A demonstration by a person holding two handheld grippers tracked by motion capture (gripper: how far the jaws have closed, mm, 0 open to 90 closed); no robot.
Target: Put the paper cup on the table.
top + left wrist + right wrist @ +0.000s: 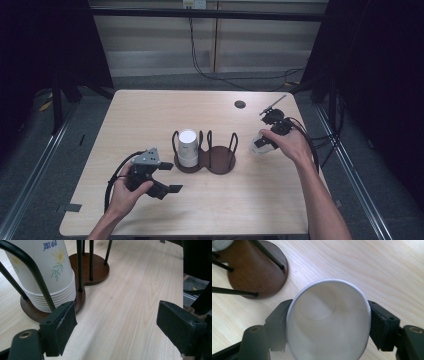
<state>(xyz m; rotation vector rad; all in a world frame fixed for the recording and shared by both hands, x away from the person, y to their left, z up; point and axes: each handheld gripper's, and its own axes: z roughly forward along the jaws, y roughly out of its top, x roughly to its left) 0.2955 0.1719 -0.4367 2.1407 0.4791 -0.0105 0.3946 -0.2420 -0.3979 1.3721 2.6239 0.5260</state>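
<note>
A brown two-ring cup holder (pixel 222 162) with black wire hoops stands mid-table; its base (pixel 100 270) also lies in the left gripper view, and one ring (pixel 254 272) in the right gripper view. A stack of white paper cups (pixel 188 147) printed with flowers (pixel 47 272) fills the left ring, while the right ring is bare. My right gripper (pixel 264 141) is just right of the holder, shut on a single white paper cup (pixel 328 322), both pads against its sides, its mouth facing the camera. My left gripper (pixel 171 177) rests open at the holder's front left, nothing between its jaws (pixel 117 325).
A small dark round disc (pixel 240 104) lies on the table toward the far right. The wooden table (pixel 150 110) has its right edge close beyond my right hand. Cables trail on the floor behind, and dark curtains stand on both sides.
</note>
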